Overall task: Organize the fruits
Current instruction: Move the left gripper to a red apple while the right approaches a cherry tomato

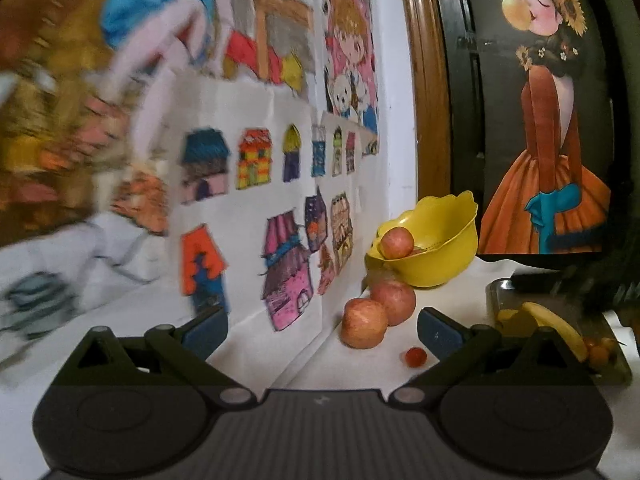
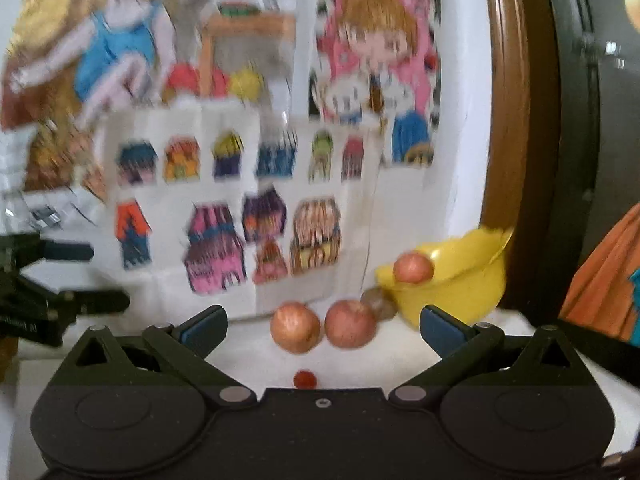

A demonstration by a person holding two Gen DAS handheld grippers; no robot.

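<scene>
Both the left gripper (image 1: 322, 330) and right gripper (image 2: 323, 330), jaws apart and empty, face two apples (image 2: 295, 327) near the wall (image 1: 394, 128), beside the yellow bowl (image 1: 436, 264).

White table (image 1: 448, 300). Wall at 10 to 12 o'clock: sheet of coloured house drawings (image 1: 256, 200); pink cartoon-girl poster (image 1: 352, 52). Brown wooden frame (image 1: 424, 80) at 1 o'clock. Poster, orange-dressed girl (image 1: 548, 140), at 2 o'clock.

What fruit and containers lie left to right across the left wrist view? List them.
Front apple → back apple → small red fruit → yellow bowl → banana on metal tray.
</scene>
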